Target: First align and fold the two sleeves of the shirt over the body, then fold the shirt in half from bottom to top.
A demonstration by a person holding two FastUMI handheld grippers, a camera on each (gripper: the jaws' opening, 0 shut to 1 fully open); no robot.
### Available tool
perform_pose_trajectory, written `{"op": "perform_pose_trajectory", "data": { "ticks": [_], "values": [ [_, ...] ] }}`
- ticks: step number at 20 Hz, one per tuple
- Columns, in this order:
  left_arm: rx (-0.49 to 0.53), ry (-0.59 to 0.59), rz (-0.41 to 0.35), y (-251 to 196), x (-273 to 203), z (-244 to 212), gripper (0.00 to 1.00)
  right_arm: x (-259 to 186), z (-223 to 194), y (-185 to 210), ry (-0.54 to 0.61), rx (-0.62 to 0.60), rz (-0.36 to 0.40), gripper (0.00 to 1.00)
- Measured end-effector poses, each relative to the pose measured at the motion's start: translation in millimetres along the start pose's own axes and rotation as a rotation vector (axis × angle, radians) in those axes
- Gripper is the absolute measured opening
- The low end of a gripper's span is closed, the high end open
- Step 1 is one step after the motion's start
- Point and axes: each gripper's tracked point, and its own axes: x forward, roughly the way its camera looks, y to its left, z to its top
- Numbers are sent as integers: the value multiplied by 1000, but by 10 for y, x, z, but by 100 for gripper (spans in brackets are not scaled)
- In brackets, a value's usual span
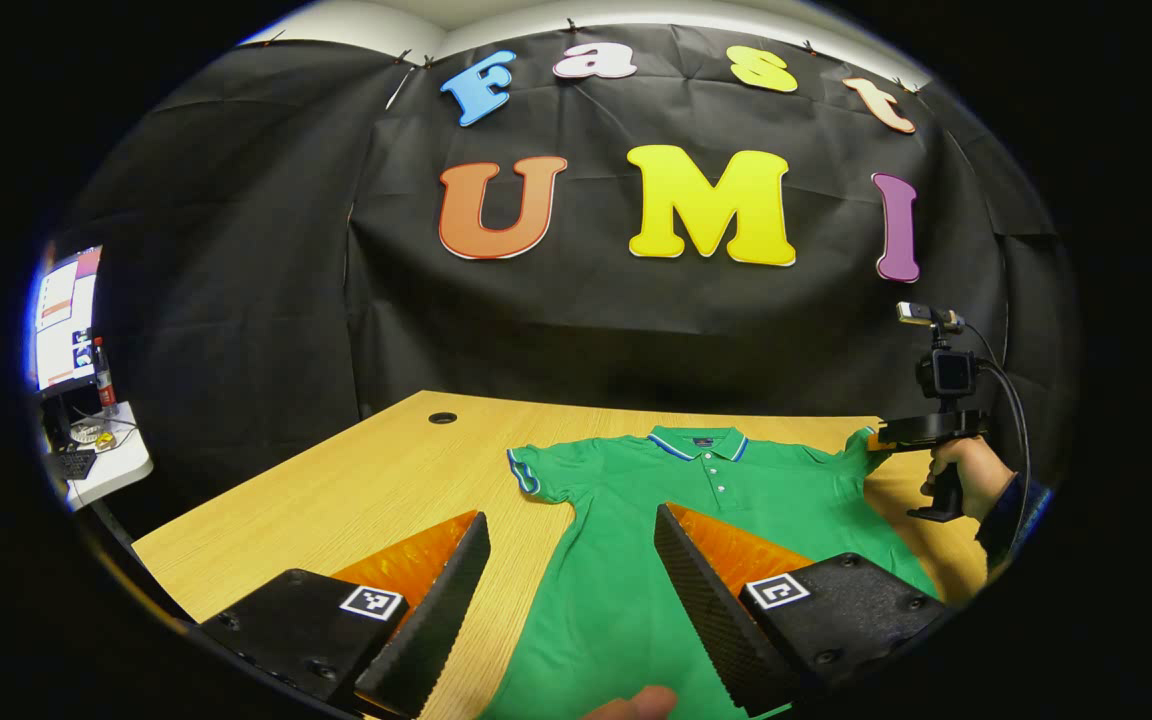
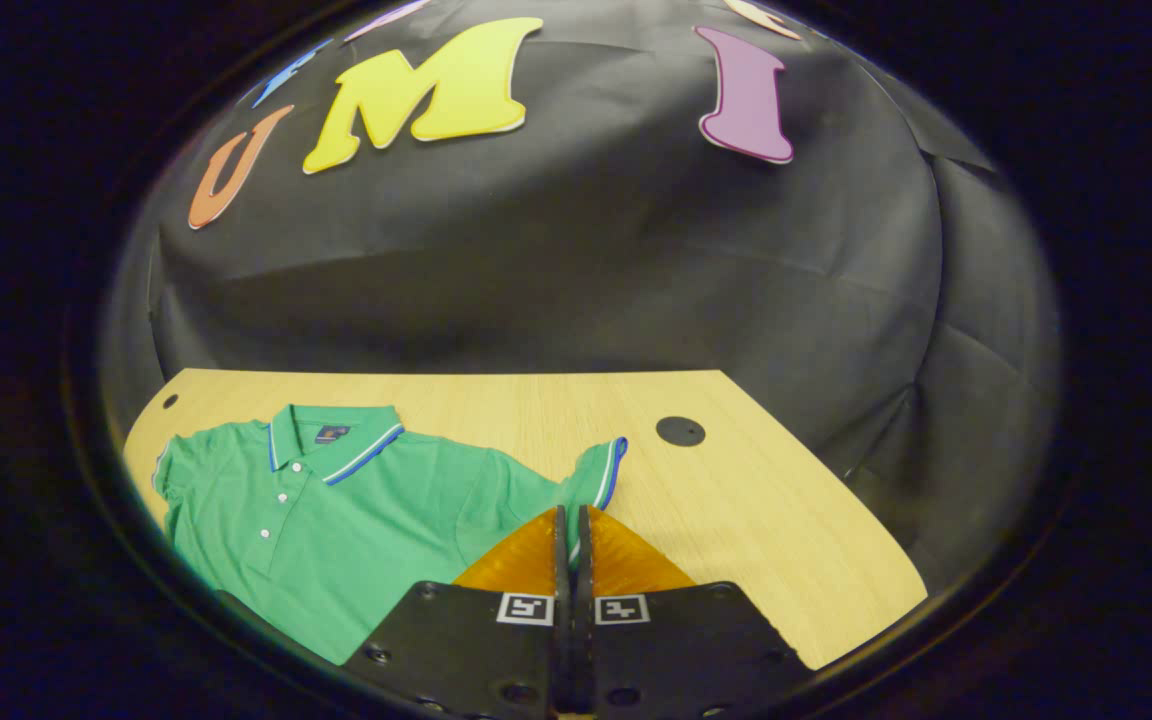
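In the left gripper view, the left gripper hangs with fingers wide apart over the lower body of the green shirt, which lies flat on the desk. In the right gripper view, the right gripper is pinched together on the shirt's sleeve, lifting it slightly.

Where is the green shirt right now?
The green shirt lies flat, collar toward the black cloth wall, on the wooden table. In the right gripper view, the right tool pinches one sleeve near a round table hole.
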Motion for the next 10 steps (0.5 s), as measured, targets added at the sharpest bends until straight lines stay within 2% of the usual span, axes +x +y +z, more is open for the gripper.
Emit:
{"op": "perform_pose_trajectory", "data": {
  "ticks": [4,7,10],
  "values": [
    [-9,-12,16,99,-38,74,100,-39,78,268,-35,-88,27,0],
    [-33,-15,11,103,-29,83,100,-99,44,607,-65,-235,66,0],
    [-38,11,4,100,0,23,100,-255,116,988,-167,-319,88,0]
  ]
}}
